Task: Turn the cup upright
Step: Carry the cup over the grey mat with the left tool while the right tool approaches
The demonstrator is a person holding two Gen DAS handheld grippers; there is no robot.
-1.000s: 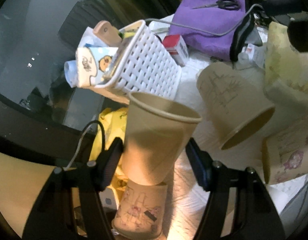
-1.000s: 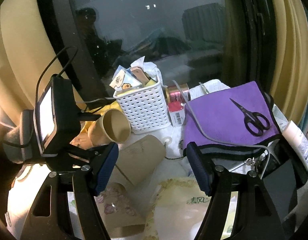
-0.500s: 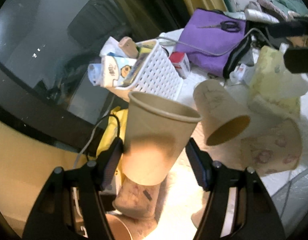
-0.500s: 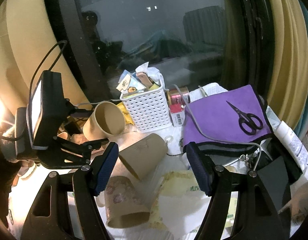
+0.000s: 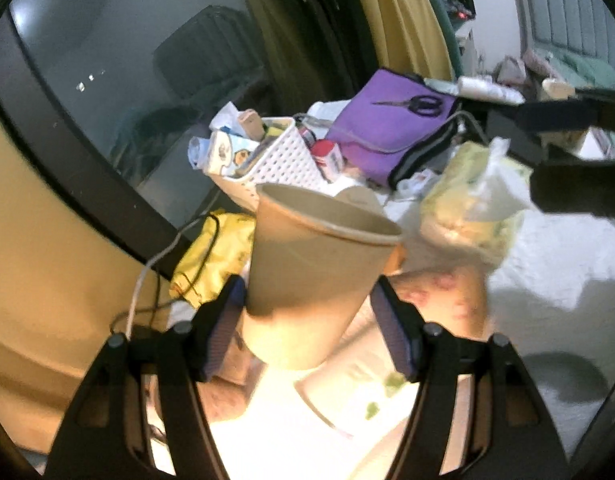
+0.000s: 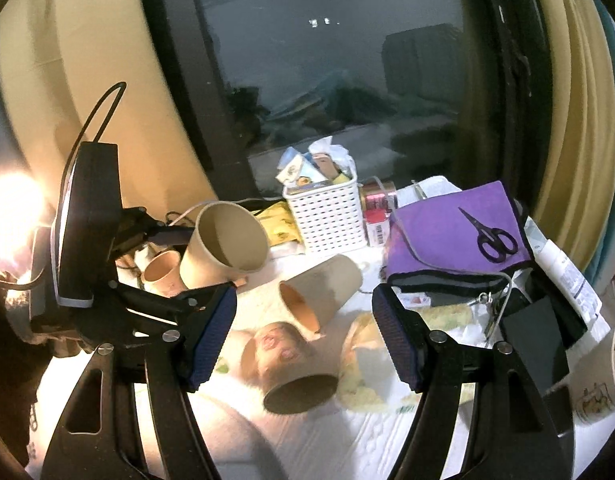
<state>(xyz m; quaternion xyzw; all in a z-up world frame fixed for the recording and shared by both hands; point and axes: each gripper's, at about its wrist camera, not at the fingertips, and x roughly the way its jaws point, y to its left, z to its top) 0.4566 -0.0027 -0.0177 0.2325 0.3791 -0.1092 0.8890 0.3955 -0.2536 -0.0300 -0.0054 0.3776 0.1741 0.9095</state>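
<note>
My left gripper point(image 5: 307, 332) is shut on a plain tan paper cup point(image 5: 315, 276), held nearly upright above the table, mouth up. The same cup point(image 6: 223, 240) shows in the right wrist view at the left, held by the left gripper. My right gripper point(image 6: 305, 336) is open and empty above the table. Below it a tan cup point(image 6: 323, 292) lies on its side and a flower-printed cup point(image 6: 291, 364) lies on its side, mouth toward me. Another printed cup point(image 6: 163, 268) stands upright behind the held cup.
A white basket point(image 6: 327, 212) full of packets stands at the back by the dark window. A purple cloth point(image 6: 447, 228) with black scissors point(image 6: 491, 236) lies right. A yellow-green plastic bag point(image 5: 471, 204) and a yellow packet point(image 5: 215, 256) lie on the white table cover point(image 6: 347, 440).
The left gripper has lifted and swung with the tan cup, and the view now looks farther across the table. The right gripper has pulled back and up, showing more of the table.
</note>
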